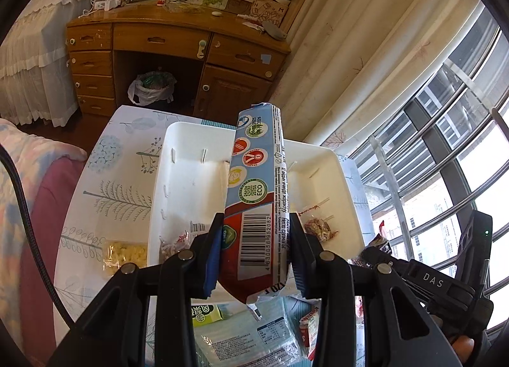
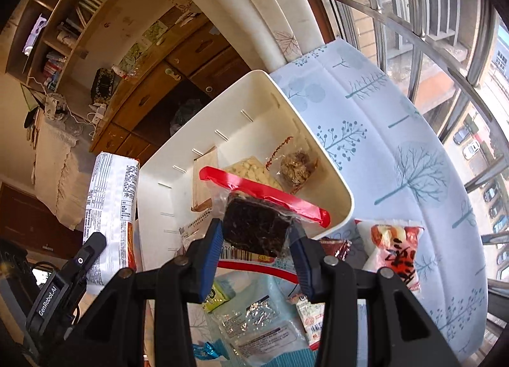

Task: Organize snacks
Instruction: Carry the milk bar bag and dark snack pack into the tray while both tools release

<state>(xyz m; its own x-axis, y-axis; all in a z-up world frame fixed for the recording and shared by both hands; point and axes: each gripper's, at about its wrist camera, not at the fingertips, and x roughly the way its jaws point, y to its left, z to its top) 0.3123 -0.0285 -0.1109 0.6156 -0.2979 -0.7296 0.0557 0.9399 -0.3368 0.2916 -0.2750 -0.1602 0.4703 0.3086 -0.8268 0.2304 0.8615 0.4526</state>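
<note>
Nearest your left-wrist lens, the left gripper (image 1: 254, 252) has its blue-padded jaws closed on a long blue-and-red snack tube (image 1: 259, 195), pinched near its barcode end, with the rest running up toward 12 o'clock over the white bin (image 1: 187, 144). The tube hangs above the bin rather than in it. Inside the bin, a clear packet of brownish snacks (image 1: 319, 228) lies at about 2 o'clock from your fingertips, and another small packet (image 1: 176, 243) sits at 9 o'clock, partly behind the left finger. Outside the bin's left wall, at 9 o'clock, a bag of pale yellow pieces (image 1: 125, 254) rests on the tree-print tablecloth (image 1: 105, 182).

In the right-wrist view, the right gripper (image 2: 256, 239) has its jaws closed on a clear pouch with a red zip strip (image 2: 257, 220) holding something dark, held at the bin's near rim. Beyond it, toward 12 o'clock, the bin holds a bag of pale pieces (image 2: 251, 171) and a packet of brown clusters (image 2: 297, 165); what the tan slab beside them is cannot be made out. At 3 o'clock a red-and-white packet (image 2: 394, 249) lies on the cloth. At 6 o'clock loose wrappers are piled under the fingers.
</note>
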